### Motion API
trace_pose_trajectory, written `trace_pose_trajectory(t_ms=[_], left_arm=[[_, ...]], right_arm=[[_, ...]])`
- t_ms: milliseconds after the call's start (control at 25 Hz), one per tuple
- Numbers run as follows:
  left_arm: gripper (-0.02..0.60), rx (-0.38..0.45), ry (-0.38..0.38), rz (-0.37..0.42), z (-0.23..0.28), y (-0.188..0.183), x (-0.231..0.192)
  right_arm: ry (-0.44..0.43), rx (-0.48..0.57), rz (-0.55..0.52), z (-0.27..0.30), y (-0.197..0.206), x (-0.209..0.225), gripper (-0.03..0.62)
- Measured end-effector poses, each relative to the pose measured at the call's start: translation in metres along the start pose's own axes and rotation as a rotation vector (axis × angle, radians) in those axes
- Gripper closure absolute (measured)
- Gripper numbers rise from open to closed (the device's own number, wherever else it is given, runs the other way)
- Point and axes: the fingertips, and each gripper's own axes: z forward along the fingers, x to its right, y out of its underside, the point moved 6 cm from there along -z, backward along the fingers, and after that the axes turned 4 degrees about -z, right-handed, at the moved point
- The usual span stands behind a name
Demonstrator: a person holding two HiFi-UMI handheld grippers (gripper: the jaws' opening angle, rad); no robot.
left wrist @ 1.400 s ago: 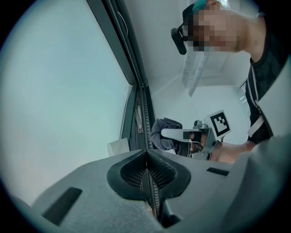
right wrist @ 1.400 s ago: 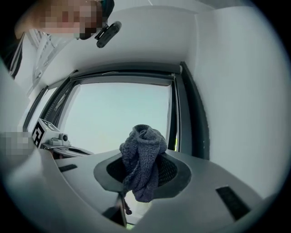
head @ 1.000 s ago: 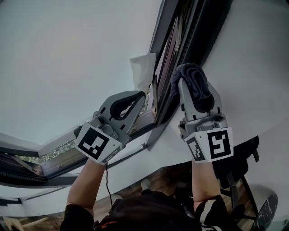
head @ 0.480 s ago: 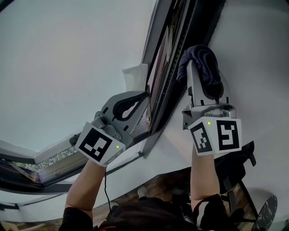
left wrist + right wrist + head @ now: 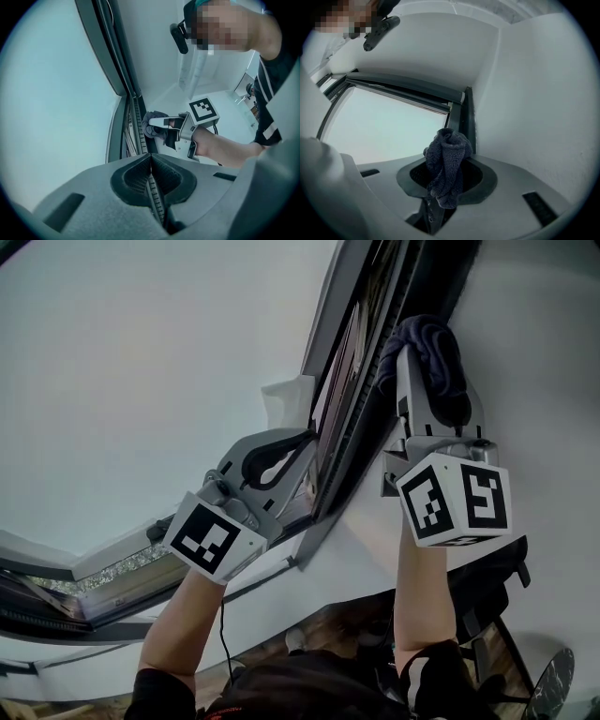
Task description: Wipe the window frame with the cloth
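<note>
only its own view shows the left gripper (image 5: 151, 161) closed, empty; right gripper (image 5: 422, 351) pinches dark cloth (image 5: 442, 367) against window frame (image 5: 361, 413).

The cloth (image 5: 446, 154) is seen to be a dark, rough, loopy textile, matt throughout. The left claw (image 5: 151, 159) and right claw (image 5: 449, 161) are formed of smooth matt grey plastic, with ribbed black pads (image 5: 133, 178). The window frame (image 5: 467, 117) is finished dark and smooth, the wall (image 5: 534, 103) matt white and faintly grainy.

The right gripper (image 5: 419, 345) holds a dark cloth (image 5: 442, 357) against the window frame (image 5: 362, 399); the left gripper (image 5: 302, 440), seemingly closed, sits just beside the frame.
</note>
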Motion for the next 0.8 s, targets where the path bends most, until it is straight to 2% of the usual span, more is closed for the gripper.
trace_pose_trajectory(t_ms=[80, 280, 520, 800], left_arm=[[0.561, 0.006, 0.002, 0.008, -0.001, 0.002, -0.003], [0.561, -0.037, -0.001, -0.038, 0.000, 0.015, -0.006], [0.561, -0.022, 0.028, -0.038, -0.004, 0.029, -0.002], [0.561, -0.077, 0.018, -0.067, -0.012, 0.051, 0.002]], right_arm=[[0.006, -0.008, 0.008, 0.000, 0.004, 0.001, 0.488], [0.007, -0.031, 0.018, 0.000, 0.021, 0.003, 0.487], [0.013, -0.071, 0.052, -0.010, 0.044, -0.003, 0.488], [0.009, -0.105, 0.073, -0.019, 0.066, -0.008, 0.487]])
